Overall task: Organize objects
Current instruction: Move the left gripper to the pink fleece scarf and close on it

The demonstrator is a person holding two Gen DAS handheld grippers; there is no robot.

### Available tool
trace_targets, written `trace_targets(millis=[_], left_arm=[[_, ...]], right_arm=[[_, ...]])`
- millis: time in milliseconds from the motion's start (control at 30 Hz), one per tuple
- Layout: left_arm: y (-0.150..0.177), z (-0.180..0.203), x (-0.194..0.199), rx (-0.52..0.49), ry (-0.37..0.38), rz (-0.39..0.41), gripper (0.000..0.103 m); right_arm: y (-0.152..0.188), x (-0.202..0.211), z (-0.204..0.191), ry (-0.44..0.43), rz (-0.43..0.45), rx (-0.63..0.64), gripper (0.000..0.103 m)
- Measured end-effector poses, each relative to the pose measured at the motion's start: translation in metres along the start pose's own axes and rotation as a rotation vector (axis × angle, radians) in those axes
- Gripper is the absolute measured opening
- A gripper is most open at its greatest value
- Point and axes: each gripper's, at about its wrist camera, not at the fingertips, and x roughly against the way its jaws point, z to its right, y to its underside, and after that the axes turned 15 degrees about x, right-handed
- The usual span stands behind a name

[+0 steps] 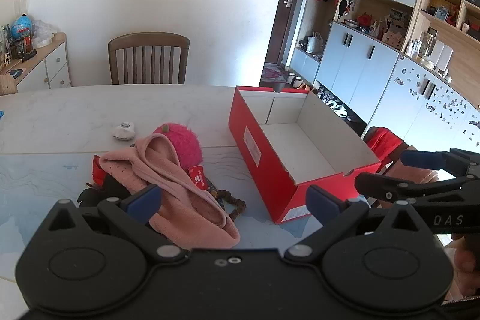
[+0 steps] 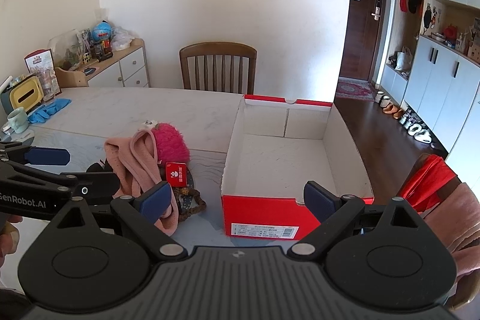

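An open red shoe box (image 1: 264, 158) with a white, empty inside stands on the table; it also shows in the right wrist view (image 2: 258, 209). To its left lies a pile: a pink fleece cloth (image 1: 180, 200) (image 2: 132, 167), a fuzzy magenta ball (image 1: 183, 143) (image 2: 171, 140), a small red tag (image 1: 199, 180) (image 2: 177, 174), a brown bead string (image 1: 234, 206) (image 2: 195, 204) and something black underneath. My left gripper (image 1: 234, 201) is open and empty just in front of the pile. My right gripper (image 2: 238, 201) is open and empty in front of the box's near end.
A small white object (image 1: 124, 130) lies beyond the pile. A wooden chair (image 1: 148, 59) stands at the table's far side. A chair with red and pink cloth (image 2: 435, 194) is at the right. Blue gloves (image 2: 49, 108), a mug (image 2: 18, 119) and a yellow tissue holder (image 2: 25, 96) sit at the far left.
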Motion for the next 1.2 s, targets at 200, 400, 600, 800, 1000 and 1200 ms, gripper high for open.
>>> trace_targets(millis=[200,400,600,800,1000,1200], left_arm=[[-0.005,0.008,-0.004,0.004,-0.014,-0.001,0.102],[-0.008,0.014,-0.015,0.017,-0.037,0.000,0.102],[-0.009,0.005,-0.036,0.055,-0.121,-0.013,0.102],[-0.008,-0.004,-0.065,0.052,-0.213,-0.027,0.102],[-0.010,-0.014,-0.092,0.059,-0.278,-0.047,0.101],[-0.012,-0.021,-0.117,0.056,-0.344,-0.066,0.101]], right_arm=[[0.001,-0.004,0.012,0.000,-0.004,-0.003,0.096],[0.001,-0.013,0.027,-0.005,-0.016,-0.002,0.096],[0.001,-0.030,0.059,0.024,-0.040,-0.019,0.096],[0.006,-0.053,0.096,0.051,-0.070,-0.041,0.096],[0.008,-0.077,0.130,0.076,-0.100,-0.054,0.096],[0.011,-0.106,0.157,0.086,-0.143,-0.067,0.096]])
